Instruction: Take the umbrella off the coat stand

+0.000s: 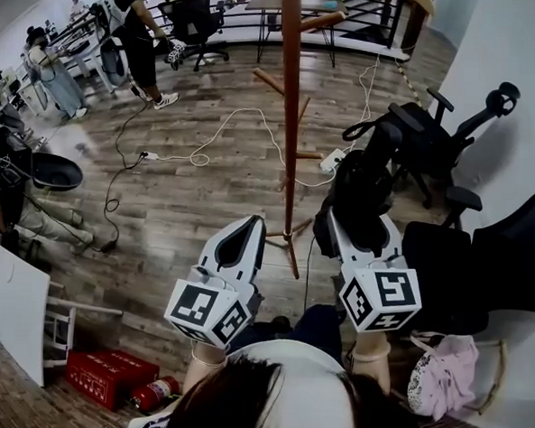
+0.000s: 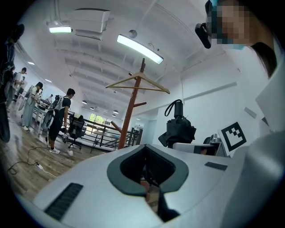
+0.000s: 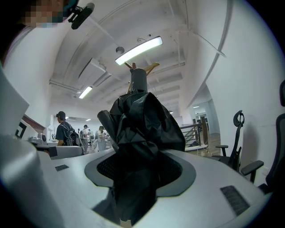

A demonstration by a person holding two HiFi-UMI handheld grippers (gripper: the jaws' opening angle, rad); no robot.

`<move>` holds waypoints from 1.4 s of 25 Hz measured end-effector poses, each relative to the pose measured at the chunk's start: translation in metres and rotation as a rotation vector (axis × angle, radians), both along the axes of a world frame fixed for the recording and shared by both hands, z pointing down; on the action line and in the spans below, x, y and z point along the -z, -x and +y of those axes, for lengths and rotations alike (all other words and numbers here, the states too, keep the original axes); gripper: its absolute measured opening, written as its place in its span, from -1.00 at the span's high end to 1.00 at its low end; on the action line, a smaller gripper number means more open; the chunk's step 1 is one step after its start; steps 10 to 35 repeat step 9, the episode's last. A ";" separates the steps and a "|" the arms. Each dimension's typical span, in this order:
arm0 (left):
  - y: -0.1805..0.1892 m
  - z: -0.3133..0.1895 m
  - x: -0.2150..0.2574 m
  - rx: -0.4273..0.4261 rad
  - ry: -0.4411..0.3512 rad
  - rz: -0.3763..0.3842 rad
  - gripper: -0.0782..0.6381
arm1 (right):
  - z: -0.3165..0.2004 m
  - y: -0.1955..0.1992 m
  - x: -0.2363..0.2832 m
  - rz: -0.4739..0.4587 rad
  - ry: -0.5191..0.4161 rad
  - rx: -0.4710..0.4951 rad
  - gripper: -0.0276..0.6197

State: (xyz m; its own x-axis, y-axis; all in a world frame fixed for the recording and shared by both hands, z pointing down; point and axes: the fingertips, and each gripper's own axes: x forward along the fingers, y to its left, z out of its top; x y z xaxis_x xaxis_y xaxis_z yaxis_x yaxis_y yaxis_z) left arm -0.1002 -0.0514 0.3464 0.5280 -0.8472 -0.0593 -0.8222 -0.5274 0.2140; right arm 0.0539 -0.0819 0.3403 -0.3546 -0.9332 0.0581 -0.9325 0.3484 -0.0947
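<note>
A black folded umbrella (image 1: 364, 183) stands upright in my right gripper (image 1: 364, 231), off the stand, with its handle and strap at the top. In the right gripper view the umbrella's cloth (image 3: 142, 124) fills the space between the jaws of the right gripper (image 3: 140, 178), which are shut on it. The brown wooden coat stand (image 1: 290, 119) rises just left of it, its pole (image 2: 131, 116) carrying a wooden hanger (image 2: 138, 84). My left gripper (image 1: 248, 230) is level beside the right one, jaws together, with nothing in them. From the left gripper (image 2: 146, 151) the umbrella (image 2: 180, 127) shows to the right.
Black office chairs (image 1: 431, 128) (image 1: 509, 260) stand along the white wall on the right. White cables (image 1: 209, 142) and a power strip lie on the wooden floor. A red box (image 1: 104, 375), a white board (image 1: 17, 311) and pink cloth (image 1: 443, 373) sit near my feet. People (image 1: 134, 29) stand far left.
</note>
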 end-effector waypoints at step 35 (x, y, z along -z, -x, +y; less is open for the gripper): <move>-0.003 0.006 -0.001 -0.011 0.001 0.004 0.76 | 0.007 0.002 0.001 -0.001 -0.003 0.003 0.15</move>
